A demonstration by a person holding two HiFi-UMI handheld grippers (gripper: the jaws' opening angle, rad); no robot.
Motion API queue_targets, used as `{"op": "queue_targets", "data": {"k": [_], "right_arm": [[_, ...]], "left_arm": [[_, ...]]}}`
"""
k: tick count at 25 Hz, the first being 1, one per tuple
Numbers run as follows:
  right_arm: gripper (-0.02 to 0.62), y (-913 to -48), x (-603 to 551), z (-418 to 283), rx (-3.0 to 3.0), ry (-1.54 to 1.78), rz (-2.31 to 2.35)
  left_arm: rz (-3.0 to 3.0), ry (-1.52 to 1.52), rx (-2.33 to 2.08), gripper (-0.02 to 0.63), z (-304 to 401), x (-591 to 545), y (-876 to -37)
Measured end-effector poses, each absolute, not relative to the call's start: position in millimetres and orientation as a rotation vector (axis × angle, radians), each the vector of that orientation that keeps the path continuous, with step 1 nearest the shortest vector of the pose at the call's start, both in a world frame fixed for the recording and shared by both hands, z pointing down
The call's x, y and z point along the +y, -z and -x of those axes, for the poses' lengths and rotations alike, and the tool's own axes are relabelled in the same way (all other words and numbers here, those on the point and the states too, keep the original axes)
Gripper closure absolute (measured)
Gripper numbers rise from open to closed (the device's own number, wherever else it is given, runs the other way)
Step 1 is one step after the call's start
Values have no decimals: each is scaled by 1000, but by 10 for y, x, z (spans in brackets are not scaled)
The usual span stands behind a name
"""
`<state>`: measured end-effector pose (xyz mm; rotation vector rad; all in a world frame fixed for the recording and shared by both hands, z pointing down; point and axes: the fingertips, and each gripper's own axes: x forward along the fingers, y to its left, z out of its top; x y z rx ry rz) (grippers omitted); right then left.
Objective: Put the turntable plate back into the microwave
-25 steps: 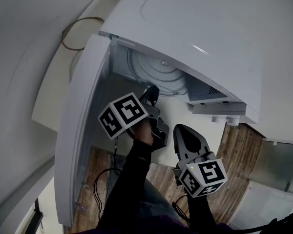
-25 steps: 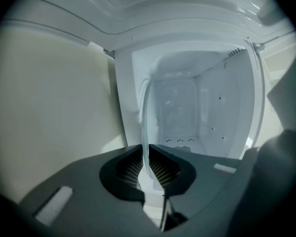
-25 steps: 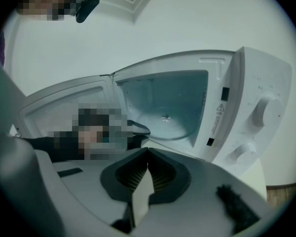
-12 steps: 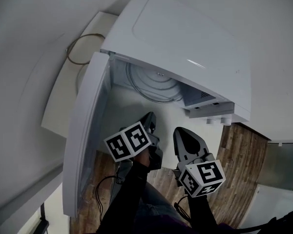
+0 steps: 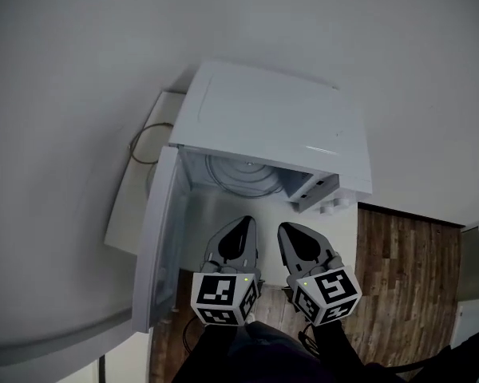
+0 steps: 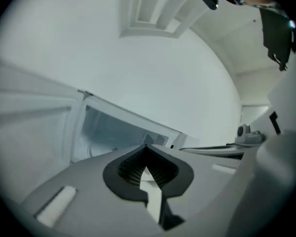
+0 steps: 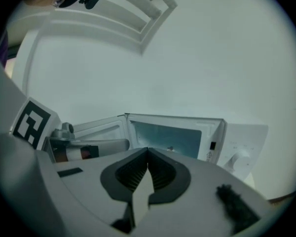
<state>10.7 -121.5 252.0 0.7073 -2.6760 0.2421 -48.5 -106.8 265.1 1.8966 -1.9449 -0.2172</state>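
The white microwave (image 5: pixel 275 122) stands with its door (image 5: pixel 164 230) swung open to the left. The glass turntable plate (image 5: pixel 243 176) lies flat inside the cavity. In the head view my left gripper (image 5: pixel 247 222) and right gripper (image 5: pixel 284 230) hover side by side in front of the opening, clear of it. Both are shut with nothing between their jaws. The left gripper view shows its shut gripper (image 6: pixel 147 147) pointing at the lit cavity (image 6: pixel 113 132). The right gripper view shows its shut gripper (image 7: pixel 148 150) facing the cavity (image 7: pixel 167 135).
A looped cable (image 5: pixel 146 144) lies on the white counter (image 5: pixel 132 206) left of the microwave. The control knob (image 7: pixel 239 157) sits on the microwave's right side. Wooden floor (image 5: pixel 403 270) shows at the right. A white wall rises behind.
Both grippers drew back from the microwave opening and rose. The left gripper rolled so its marker cube now faces up. The head view has pulled back from the microwave.
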Motion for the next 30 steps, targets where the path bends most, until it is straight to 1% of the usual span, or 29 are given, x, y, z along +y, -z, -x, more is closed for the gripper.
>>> {"op": "queue_targets", "data": {"k": [5, 11, 16, 30], "right_arm": [[586, -2047, -1179, -132, -2773, -161, -714], [586, -1803, -1058, -149, -2834, -113, -718], [586, -1765, -975, -177, -2841, -106, -695], [586, -1754, -1030, -254, -2844, -87, -701]], "left_arm": [[-2046, 63, -2033, 602, 433, -976, -2152], [-2215, -142, -2086, 601, 292, -915, -1935], [-2217, -155, -2159, 601, 284, -877, -1858], [-2179, -85, -2165, 601, 281, -888, -1840]]}}
